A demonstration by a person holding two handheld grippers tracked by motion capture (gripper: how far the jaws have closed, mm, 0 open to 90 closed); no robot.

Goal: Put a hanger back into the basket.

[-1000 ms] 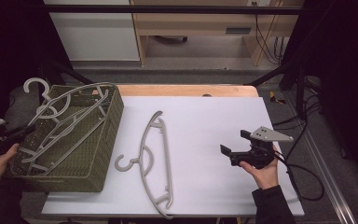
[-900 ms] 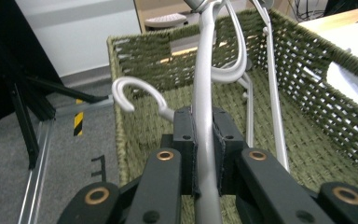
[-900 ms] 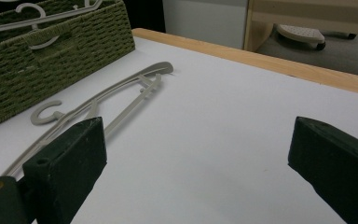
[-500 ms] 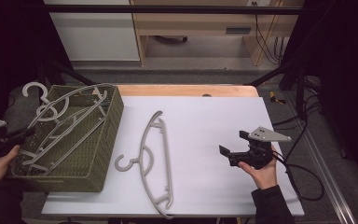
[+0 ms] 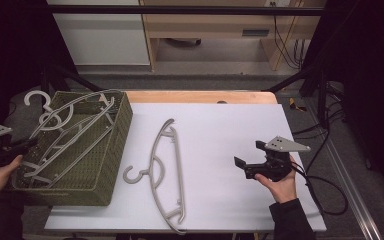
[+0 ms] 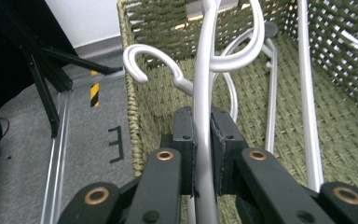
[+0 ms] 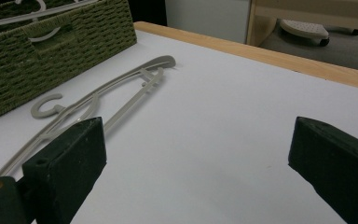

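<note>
While the left gripper point(image 6: 203, 154) pinches a hanger point(image 6: 204, 84) in the basket point(image 5: 107, 165), the right gripper point(image 5: 247, 161) rests with jaws spread. A second hanger point(image 5: 164, 170) lies between basket and right gripper, long axis crosswise to those jaws, nearer the right hand.

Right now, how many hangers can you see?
3. One lies flat on the white table: hanger. Two lie in the basket: hooks and. More could be hidden beneath them.
</note>
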